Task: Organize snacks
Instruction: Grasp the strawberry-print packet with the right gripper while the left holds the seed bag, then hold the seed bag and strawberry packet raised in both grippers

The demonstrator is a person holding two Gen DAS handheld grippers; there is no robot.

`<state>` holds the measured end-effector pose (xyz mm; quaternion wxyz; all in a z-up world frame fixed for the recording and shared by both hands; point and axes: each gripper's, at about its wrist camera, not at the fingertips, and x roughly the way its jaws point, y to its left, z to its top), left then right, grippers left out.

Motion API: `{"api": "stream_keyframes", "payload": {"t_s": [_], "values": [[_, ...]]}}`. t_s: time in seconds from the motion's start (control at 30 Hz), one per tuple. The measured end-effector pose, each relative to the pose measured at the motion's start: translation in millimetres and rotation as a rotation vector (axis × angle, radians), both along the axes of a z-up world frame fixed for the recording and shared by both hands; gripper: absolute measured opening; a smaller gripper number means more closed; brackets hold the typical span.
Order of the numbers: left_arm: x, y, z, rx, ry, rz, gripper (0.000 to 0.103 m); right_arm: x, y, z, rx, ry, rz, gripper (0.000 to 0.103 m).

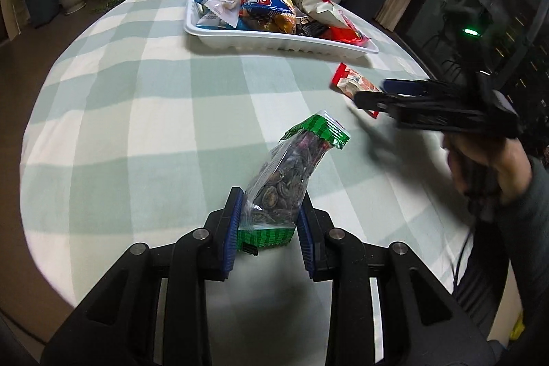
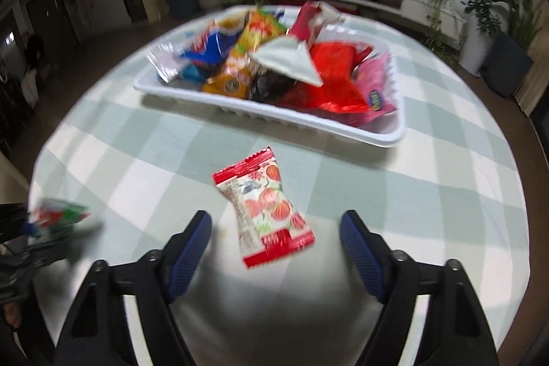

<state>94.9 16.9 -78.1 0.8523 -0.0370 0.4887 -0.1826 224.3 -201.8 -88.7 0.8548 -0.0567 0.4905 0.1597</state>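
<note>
- A clear seed packet with green ends (image 1: pixel 286 180) is clamped between the pads of the left gripper (image 1: pixel 269 225) and is held tilted above the checked tablecloth (image 1: pixel 137 126).
- The right gripper (image 2: pixel 276 249) is held with its jaws apart on either side of a strawberry-print red packet (image 2: pixel 266 206) lying on the cloth; no pad is seen touching it.
- Farther off, a white tray (image 1: pixel 274 43) is already heaped with snacks.
- The collecting step is judged in hand: next, the seed packet must be carried to the tray and the red packet gripped.

snacks (image 2: pixel 274 71) in tray (image 2: pixel 240 107); packet (image 2: pixel 267 211) before tray
</note>
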Motion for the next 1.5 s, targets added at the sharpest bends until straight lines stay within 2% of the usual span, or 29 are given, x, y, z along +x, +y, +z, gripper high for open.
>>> {"api": "stream_keyframes", "payload": {"t_s": [0.07, 0.1, 0.23, 0.33, 0.5, 0.77, 0.87, 1.13, 1.5], "values": [[-4.3, 0.9, 0.2, 0.006, -0.001, 0.007, 0.028, 5.0, 8.1, -5.2, -0.057, -0.005, 0.025, 0.076], [-6.4, 2.8, 0.9, 0.004, -0.003, 0.014, 0.028, 5.3, 12.4, -4.7, -0.082, -0.018, 0.045, 0.073], [-8.4, 5.4, 4.1, 0.008, -0.016, 0.029, 0.028, 0.7, 21.1, -2.1, -0.096, -0.008, 0.083, 0.049], [-10.1, 4.4, 4.7, 0.017, -0.023, 0.030, 0.028, -5.8, 23.9, -0.7, -0.096, 0.004, 0.084, 0.036], [-13.1, 3.8, 8.4, 0.034, -0.037, 0.039, 0.028, -26.2, 16.5, 1.0, -0.034, 0.024, 0.017, 0.033], [-19.0, -0.5, 18.9, 0.069, -0.070, 0.048, 0.028, -104.4, -7.6, 20.4, 0.233, -0.031, -0.095, 0.031], [-21.8, -6.0, 22.8, 0.077, -0.081, 0.041, 0.028, -127.0, -16.3, 25.1, 0.297, -0.055, -0.131, 0.031], [-30.6, -16.5, 35.2, 0.088, -0.106, 0.026, 0.028, -142.1, -30.1, 37.2, 0.339, -0.096, -0.167, 0.031], [-36.5, -20.0, 41.1, 0.094, -0.115, 0.024, 0.028, -150.3, -37.3, 39.3, 0.364, -0.114, -0.177, 0.031]]}}
